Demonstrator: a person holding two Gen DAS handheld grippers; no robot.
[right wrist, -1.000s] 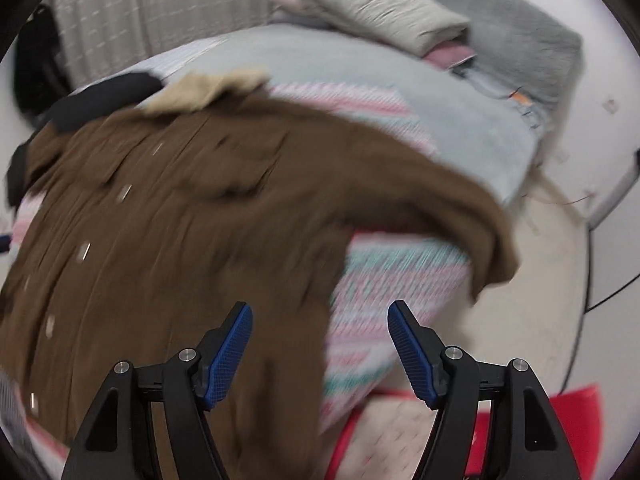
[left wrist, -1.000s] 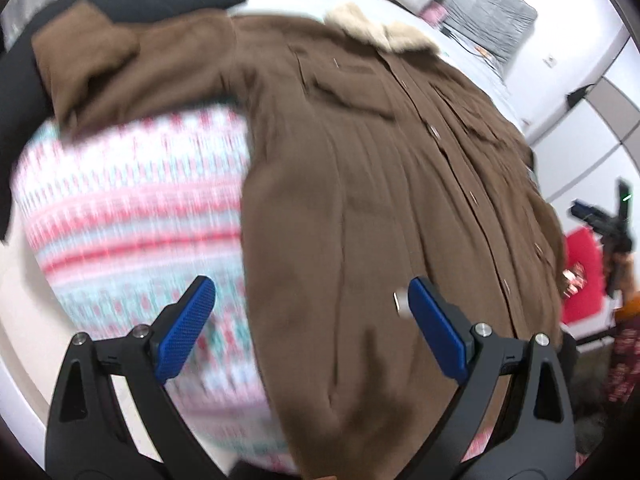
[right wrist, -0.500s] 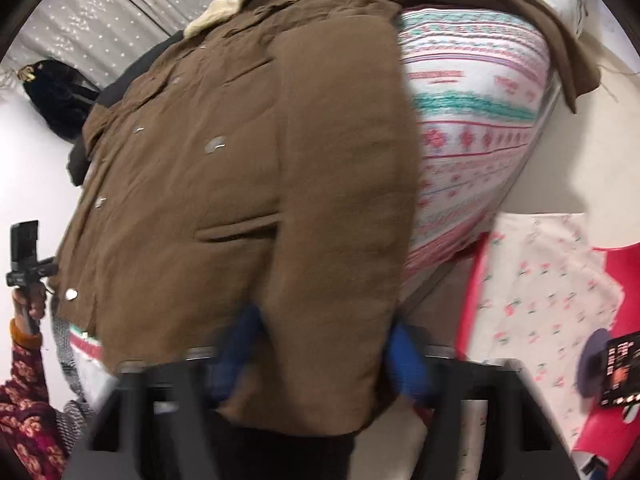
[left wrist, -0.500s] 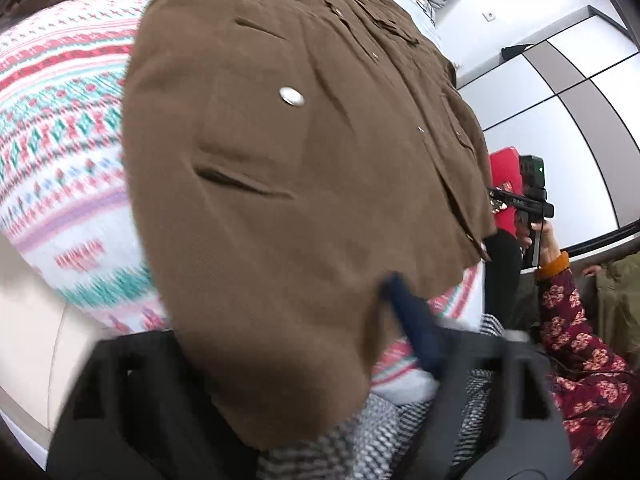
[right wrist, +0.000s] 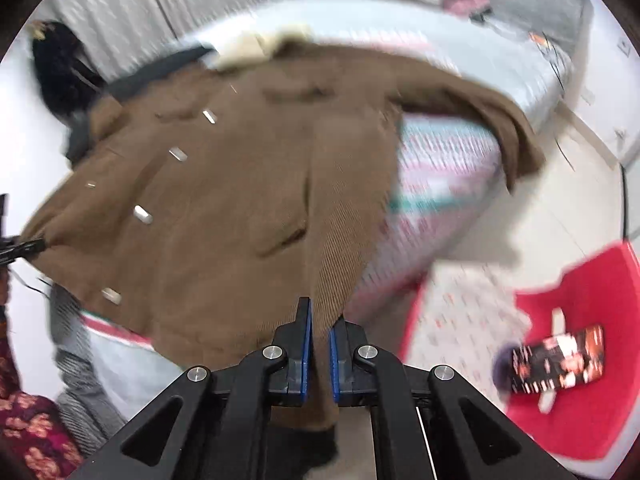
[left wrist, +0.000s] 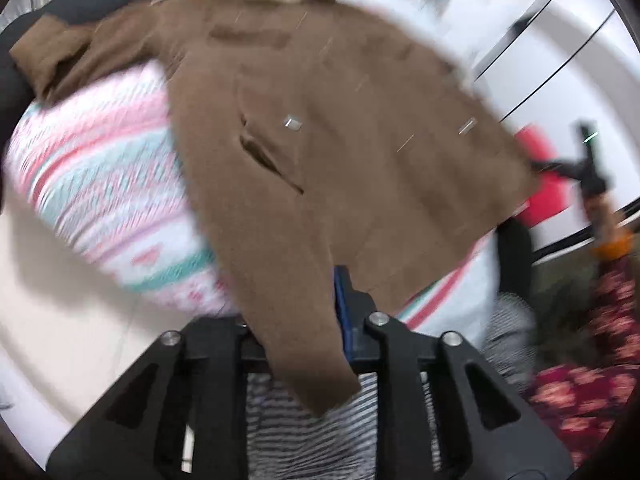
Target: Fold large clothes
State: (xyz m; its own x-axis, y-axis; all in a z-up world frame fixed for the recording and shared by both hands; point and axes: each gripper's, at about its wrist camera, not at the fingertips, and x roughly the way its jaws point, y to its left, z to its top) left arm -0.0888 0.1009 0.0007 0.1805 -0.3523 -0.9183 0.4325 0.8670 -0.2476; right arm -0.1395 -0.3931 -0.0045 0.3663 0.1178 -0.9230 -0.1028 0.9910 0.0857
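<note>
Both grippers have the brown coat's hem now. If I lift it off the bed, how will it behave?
The coat will probably hang limp: its hem already drapes over the left gripper. It looks thick and ribbed, so likely heavy, not slippery. The sleeve over the bed's edge may trail. The right gripper pinches only a thin edge.

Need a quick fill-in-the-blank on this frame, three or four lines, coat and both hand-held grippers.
1. The right hand-held gripper is shut on the hem of the ____ coat.
2. The coat's collar is ____ in colour.
3. The coat lies on a patterned bedcover striped pink, white and ____.
4. The left hand-held gripper grips the coat's ____ edge.

Missing words: brown; cream; teal; bottom
</note>
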